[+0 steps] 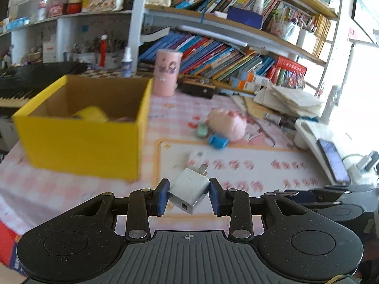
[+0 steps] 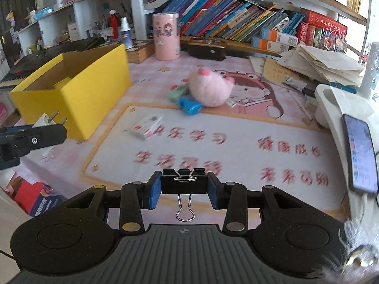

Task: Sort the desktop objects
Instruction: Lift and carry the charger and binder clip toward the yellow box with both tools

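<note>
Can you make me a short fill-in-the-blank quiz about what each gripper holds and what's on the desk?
1. The left gripper is shut on a white ____.
2. The right gripper is shut on a black ____.
3. The open box on the desk is ____ in colour.
4. The plush toy lying on the mat is ____.

Missing words: charger plug; binder clip; yellow; pink

We see both fisheye views lit by strong daylight from the right, where the window area (image 1: 364, 75) blows out to white glare. Straight shelf edges bow toward the corners, and dark vignetting cuts the frame edges. Motion blur smears the yellow cardboard box (image 1: 85, 139) and the red printed characters on the pink desk mat (image 2: 213, 156), while the near black gripper bodies stay sharp.
</note>
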`<control>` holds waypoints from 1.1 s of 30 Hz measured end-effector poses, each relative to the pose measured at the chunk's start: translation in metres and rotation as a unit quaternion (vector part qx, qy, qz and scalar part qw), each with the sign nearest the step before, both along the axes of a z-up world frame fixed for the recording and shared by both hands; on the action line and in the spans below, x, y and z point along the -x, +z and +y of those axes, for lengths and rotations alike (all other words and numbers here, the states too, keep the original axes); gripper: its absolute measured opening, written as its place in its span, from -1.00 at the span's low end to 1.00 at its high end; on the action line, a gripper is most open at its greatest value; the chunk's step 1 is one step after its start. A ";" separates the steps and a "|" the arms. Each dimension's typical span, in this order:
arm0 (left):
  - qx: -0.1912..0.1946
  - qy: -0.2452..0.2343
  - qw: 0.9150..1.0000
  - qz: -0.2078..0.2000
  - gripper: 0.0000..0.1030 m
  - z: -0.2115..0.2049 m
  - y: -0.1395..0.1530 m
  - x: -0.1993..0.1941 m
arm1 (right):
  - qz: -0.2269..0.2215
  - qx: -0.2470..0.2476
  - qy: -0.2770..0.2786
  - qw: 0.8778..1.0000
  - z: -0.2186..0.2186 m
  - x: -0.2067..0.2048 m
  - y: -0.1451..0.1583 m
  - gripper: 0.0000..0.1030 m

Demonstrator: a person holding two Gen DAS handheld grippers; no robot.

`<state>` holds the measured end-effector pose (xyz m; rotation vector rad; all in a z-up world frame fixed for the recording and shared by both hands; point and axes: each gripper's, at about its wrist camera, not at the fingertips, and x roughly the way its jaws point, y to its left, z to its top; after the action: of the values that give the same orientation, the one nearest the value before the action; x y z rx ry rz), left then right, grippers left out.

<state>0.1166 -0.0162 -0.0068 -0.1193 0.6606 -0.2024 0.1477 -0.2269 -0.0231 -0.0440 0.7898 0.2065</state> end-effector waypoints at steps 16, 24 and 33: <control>-0.015 0.031 0.999 -0.008 -0.33 0.114 0.008 0.081 | -0.002 -0.023 0.036 0.999 0.131 0.083 0.006 -0.28; -0.008 0.052 0.998 -0.015 -0.33 0.142 0.010 0.090 | -0.013 -0.018 0.064 0.998 0.168 0.093 0.012 -0.28; -0.007 0.052 0.999 -0.010 -0.33 0.156 0.005 0.090 | -0.007 -0.014 0.080 0.997 0.188 0.096 0.010 -0.27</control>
<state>0.0266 0.1395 -0.0018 -0.1377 0.6350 -0.0986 0.0513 -0.0389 -0.0129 -0.0824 0.7706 0.3684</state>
